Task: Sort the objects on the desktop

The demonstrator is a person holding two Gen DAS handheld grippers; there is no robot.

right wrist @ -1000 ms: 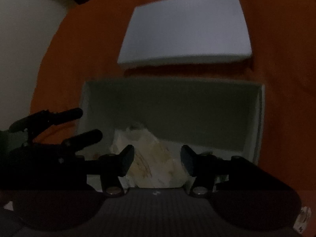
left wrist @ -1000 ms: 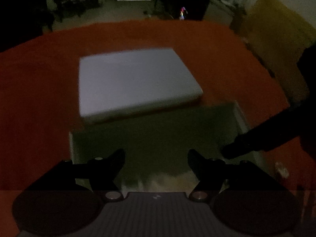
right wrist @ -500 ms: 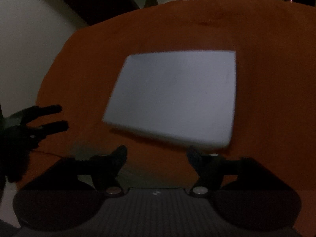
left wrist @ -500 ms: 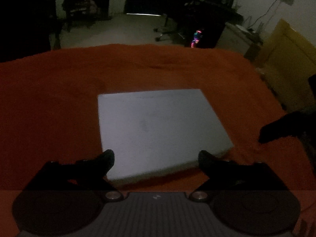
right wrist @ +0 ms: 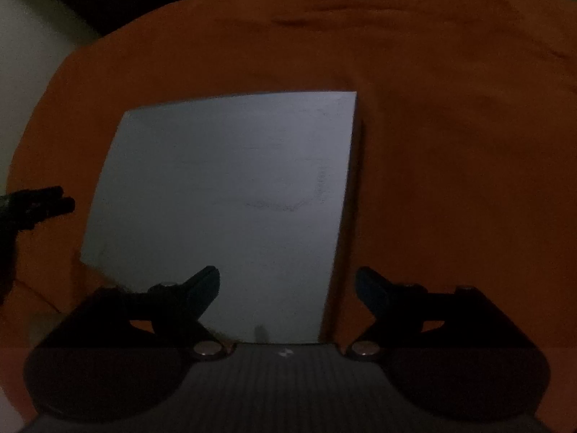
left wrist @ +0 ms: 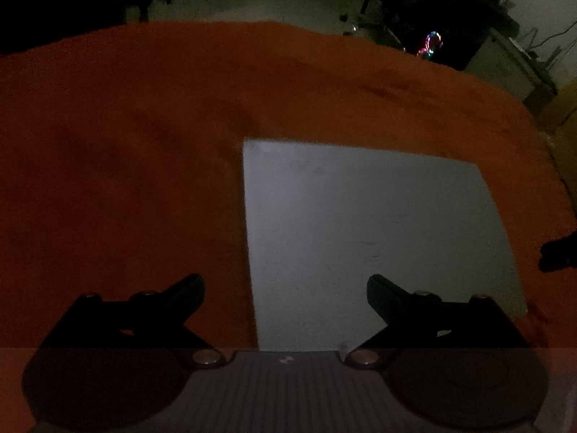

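— What has changed in the last second?

— The open box with the crumpled paper has dropped out of both my views. Now the white lid [left wrist: 375,238] fills them, lying flat on the orange desk [left wrist: 126,166]. I have brought both grippers forward over it.

— So what does that mean for the sorting?

— I judge the box is packed and the lid is next: lift it and set it back on.

— And your grippers?

— My left gripper [left wrist: 285,290] is spread wide and holds nothing; the lid's left edge runs up between its fingers. My right gripper [right wrist: 287,283] is likewise spread and empty, straddling the lid's right edge [right wrist: 342,216].

— Room to move?

— Plenty. Bare cloth lies from 9 to 12 o'clock of the lid in the left view, and from 12 to 3 in the right. The desk's far rim curves at 12, well apart. The other gripper's tip [left wrist: 559,254] shows at 3 o'clock, near the lid's corner.
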